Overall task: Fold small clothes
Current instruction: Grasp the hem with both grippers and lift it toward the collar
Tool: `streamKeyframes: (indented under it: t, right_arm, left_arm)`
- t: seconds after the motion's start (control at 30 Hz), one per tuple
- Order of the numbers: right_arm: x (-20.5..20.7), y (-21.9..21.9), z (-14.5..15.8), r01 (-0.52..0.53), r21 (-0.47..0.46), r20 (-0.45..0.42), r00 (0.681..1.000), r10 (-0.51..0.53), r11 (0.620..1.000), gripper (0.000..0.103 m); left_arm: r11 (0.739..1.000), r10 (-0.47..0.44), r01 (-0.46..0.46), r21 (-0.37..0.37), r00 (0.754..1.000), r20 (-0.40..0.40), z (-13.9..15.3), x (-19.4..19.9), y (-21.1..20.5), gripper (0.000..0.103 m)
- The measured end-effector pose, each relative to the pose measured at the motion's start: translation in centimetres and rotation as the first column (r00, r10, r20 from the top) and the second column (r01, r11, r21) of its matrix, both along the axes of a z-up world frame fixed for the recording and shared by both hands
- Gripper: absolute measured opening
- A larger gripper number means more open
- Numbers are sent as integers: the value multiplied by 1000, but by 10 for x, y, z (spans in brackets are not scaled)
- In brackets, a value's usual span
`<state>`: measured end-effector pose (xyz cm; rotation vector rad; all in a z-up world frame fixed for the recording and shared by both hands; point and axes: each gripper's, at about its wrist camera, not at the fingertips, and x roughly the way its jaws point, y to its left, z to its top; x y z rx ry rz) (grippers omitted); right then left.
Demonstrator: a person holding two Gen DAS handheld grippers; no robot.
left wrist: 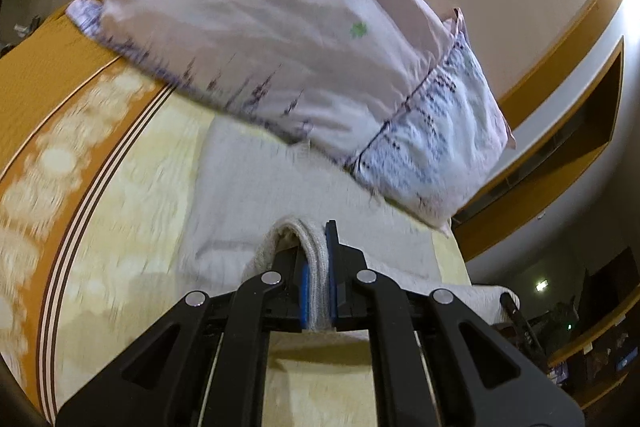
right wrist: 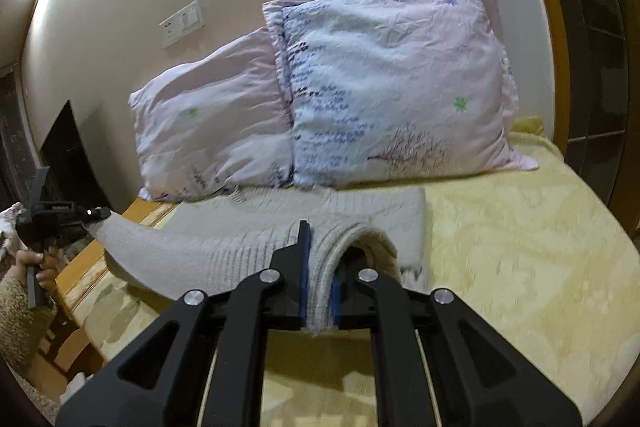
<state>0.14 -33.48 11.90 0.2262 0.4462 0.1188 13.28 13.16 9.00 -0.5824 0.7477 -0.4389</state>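
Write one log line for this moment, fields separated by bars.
left claw: shut on grey knitted garment | right claw: shut on same garment | garment: partly lifted over yellow bedspread

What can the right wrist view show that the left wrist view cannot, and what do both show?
Only the right wrist view shows the person's hand holding the left tool, shut on a corner of the grey knit garment, plus the second pillow. Only the left wrist view shows the orange patterned border of the bedcover. Both show the garment, pinched by a tool, and a pink pillow behind it.
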Motion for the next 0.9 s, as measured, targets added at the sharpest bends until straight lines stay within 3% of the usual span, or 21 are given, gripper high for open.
streamKeyframes:
  t: [0.27, 0.53, 0.9]
  right_arm:
    - [63, -12, -5, 50, 31, -25, 998, -49, 998, 8]
    - [123, -19, -35, 100, 68, -126, 988, -90, 993, 8]
    - [186, -46, -91, 195, 206, -322, 939, -122, 959, 8]
  left_arm:
    - [1000, 24, -24, 9, 1000, -17, -1, 70, -13, 6]
    - [998, 53, -57, -34, 993, -109, -36, 119, -11, 6]
    - [987, 56, -88, -134, 972, -227, -94, 161, -6, 6]
